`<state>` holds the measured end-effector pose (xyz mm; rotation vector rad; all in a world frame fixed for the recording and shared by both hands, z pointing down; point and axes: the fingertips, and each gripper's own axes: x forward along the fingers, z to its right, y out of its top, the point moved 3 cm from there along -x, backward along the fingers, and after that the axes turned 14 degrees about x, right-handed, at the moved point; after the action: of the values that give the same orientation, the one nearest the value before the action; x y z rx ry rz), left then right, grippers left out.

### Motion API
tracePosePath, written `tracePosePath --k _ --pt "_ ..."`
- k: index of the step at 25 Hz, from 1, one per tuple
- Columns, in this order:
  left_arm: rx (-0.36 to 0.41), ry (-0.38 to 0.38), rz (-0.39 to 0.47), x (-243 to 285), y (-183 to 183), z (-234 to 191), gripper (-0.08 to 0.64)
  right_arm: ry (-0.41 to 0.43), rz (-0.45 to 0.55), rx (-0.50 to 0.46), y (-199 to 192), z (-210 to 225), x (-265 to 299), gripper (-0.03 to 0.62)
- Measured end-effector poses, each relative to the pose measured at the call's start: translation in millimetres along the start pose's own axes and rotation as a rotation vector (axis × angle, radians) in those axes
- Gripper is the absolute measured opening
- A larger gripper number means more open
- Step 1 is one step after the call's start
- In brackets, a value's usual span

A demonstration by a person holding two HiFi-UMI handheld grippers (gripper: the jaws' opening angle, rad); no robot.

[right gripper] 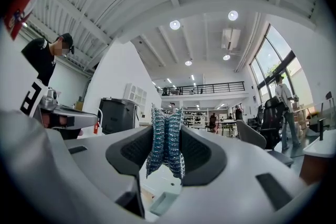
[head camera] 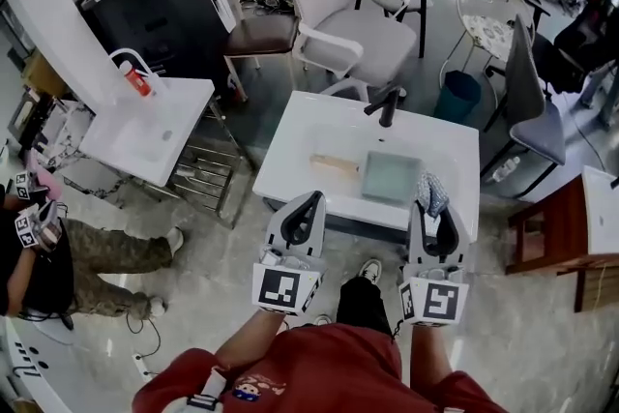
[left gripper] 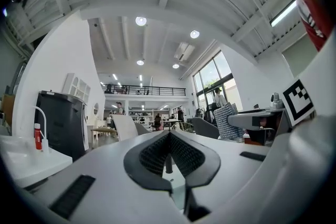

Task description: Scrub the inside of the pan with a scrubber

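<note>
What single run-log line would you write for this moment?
left gripper: shut, empty | right gripper: shut on scrubber | pan: on white counter, grippers clear of it | phase: scrubbing not yet begun

Your scrubber (right gripper: 166, 140) is rough woven metal mesh, glinting blue-silver. The pan (head camera: 392, 177) looks matt grey-green inside, with a pale bare-wood handle (head camera: 334, 165). The sink (head camera: 314, 129) under it is smooth, glossy white. Your left gripper (left gripper: 168, 136) has smooth matt grey plastic shells and black ribbed pads (left gripper: 151, 155).
</note>
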<state>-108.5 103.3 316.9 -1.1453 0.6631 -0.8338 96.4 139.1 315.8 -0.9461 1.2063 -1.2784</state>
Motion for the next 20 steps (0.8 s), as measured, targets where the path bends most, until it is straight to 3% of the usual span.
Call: tracePosePath --k 7,11,20 --pt "0.010 0.035 -0.015 91 1 -4 0.014 0.042 0.009 0.036 0 51 86 0.172" --pt "0.025 0.082 0.049 138 14 -6 0.014 0.066 0.015 0.048 6 79 125 0.173" --pt "0.010 0.059 -0.030 212 -1 3 0.014 0.071 -0.014 0.051 1 130 183 0.172"
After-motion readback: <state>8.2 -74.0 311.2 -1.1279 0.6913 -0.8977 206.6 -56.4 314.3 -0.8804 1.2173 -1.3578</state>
